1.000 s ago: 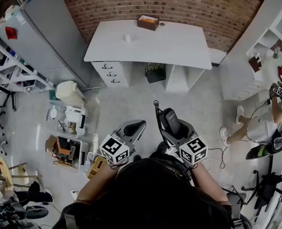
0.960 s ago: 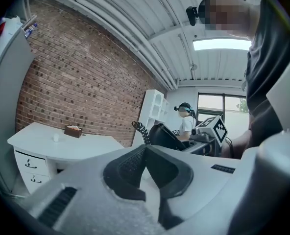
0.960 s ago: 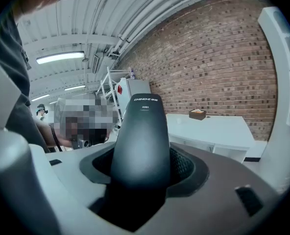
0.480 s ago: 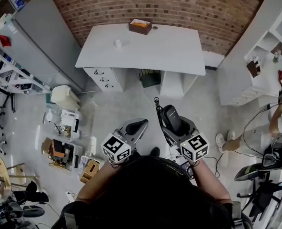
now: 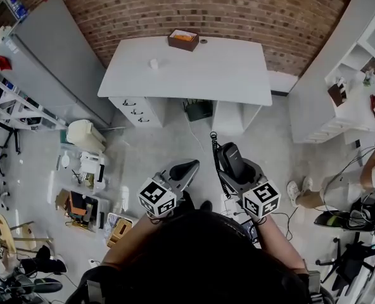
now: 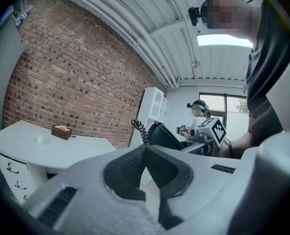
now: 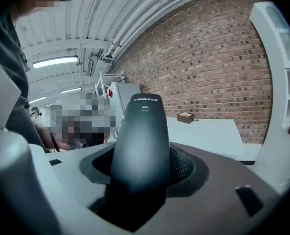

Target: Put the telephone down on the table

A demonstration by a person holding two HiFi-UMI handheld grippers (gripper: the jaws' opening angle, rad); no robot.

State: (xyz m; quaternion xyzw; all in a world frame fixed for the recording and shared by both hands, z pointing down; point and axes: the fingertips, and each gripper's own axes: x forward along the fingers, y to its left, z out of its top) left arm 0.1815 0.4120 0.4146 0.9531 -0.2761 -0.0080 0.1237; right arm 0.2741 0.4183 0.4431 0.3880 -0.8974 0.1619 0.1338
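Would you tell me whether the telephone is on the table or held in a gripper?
Held: the right gripper is shut on the black telephone, and the white table stands ahead across the floor.

A brown box [image 5: 183, 40] with something orange inside sits at the far edge of the worktop [image 5: 200, 75]. A small dark round thing [image 5: 203, 41] lies just beside it. A small white object [image 5: 153, 63] stands near the left edge. A brick wall [image 5: 238, 5] runs behind. A grey cabinet [image 5: 54, 56] stands to the left and white shelves [image 5: 358, 62] to the right. On the floor [image 5: 162, 151] at the left are a cream bin [image 5: 85, 136] and crates [image 5: 80, 204] of clutter.
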